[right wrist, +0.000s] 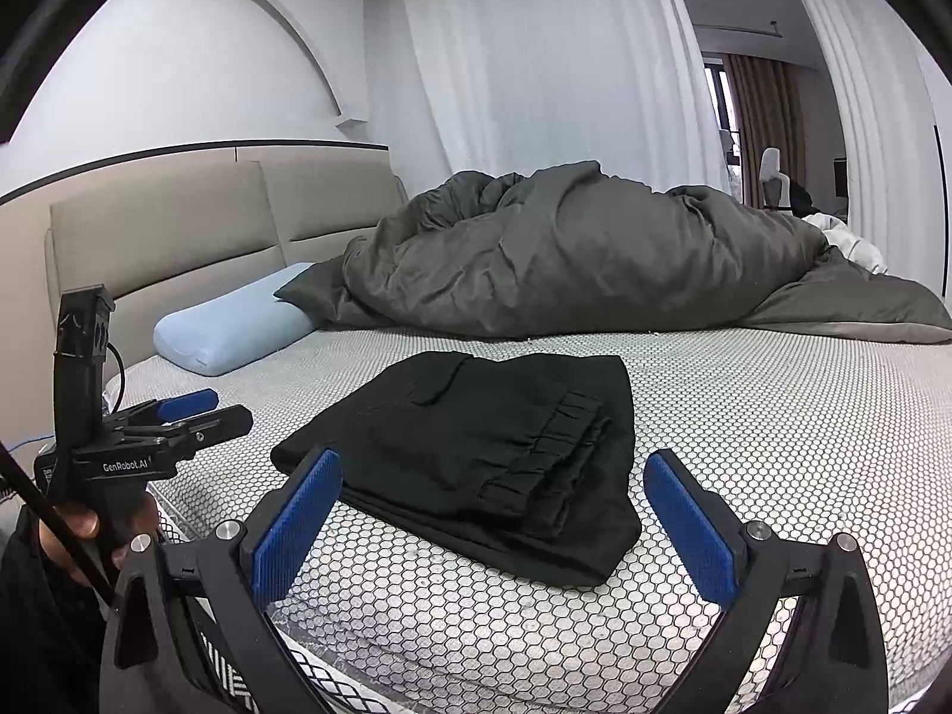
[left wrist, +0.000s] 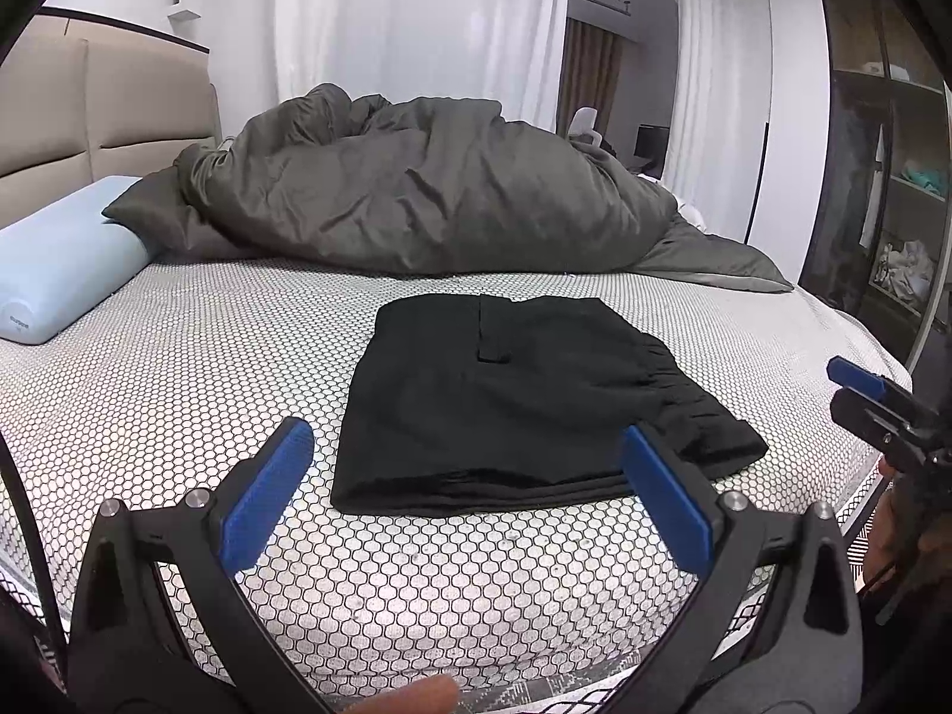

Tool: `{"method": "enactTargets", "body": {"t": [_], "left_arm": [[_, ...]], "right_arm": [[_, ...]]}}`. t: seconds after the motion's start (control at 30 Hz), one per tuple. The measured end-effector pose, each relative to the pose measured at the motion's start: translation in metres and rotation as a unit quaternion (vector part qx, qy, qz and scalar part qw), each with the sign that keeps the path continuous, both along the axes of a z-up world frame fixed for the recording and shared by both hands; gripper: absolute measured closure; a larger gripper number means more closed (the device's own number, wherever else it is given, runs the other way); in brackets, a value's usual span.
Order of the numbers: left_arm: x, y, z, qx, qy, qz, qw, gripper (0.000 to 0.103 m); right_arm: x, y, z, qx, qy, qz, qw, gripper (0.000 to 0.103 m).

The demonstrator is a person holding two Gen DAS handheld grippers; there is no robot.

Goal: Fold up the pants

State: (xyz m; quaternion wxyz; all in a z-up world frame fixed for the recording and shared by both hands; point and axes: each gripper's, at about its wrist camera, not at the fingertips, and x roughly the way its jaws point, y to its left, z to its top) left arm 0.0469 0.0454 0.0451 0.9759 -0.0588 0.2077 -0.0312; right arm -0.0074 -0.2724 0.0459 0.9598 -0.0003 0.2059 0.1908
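- The left gripper (left wrist: 467,500) hovers low over the near edge of the bed, its two blue-padded fingers (left wrist: 265,497) spread wide and holding nothing; a fingertip of the person shows at 6 o'clock in its own view.
- The right gripper (right wrist: 491,526) matches that pose, level and pointed across the mattress, jaws spread wide and empty; seen from the left wrist it enters at 3 o'clock.
- In the right wrist view a hand (right wrist: 71,526) grips the left tool's handle at 8 o'clock.
- One pair of black pants (left wrist: 506,404) lies folded into a compact stack on the honeycomb-patterned mattress (left wrist: 178,357), just beyond both sets of fingers at 12 o'clock, touched by neither; the gathered waistband or cuffs lie on top at its right side.
- One pale blue pillow (left wrist: 53,262) rests at 10 o'clock against the beige headboard (left wrist: 119,107).
- One dark grey duvet (left wrist: 416,190) is heaped along the far side, with white curtains (left wrist: 416,18) behind.
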Motion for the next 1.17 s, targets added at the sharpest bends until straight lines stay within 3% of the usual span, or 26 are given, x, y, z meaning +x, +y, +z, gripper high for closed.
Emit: {"method": "enactTargets", "body": {"t": [1.17], "left_arm": [[0.0085, 0.0074, -0.0031, -0.009, 0.007, 0.002, 0.9999, 0.0]], "right_arm": [[-0.0001, 0.001, 0.001, -0.01, -0.001, 0.004, 1.0, 0.0]]}}
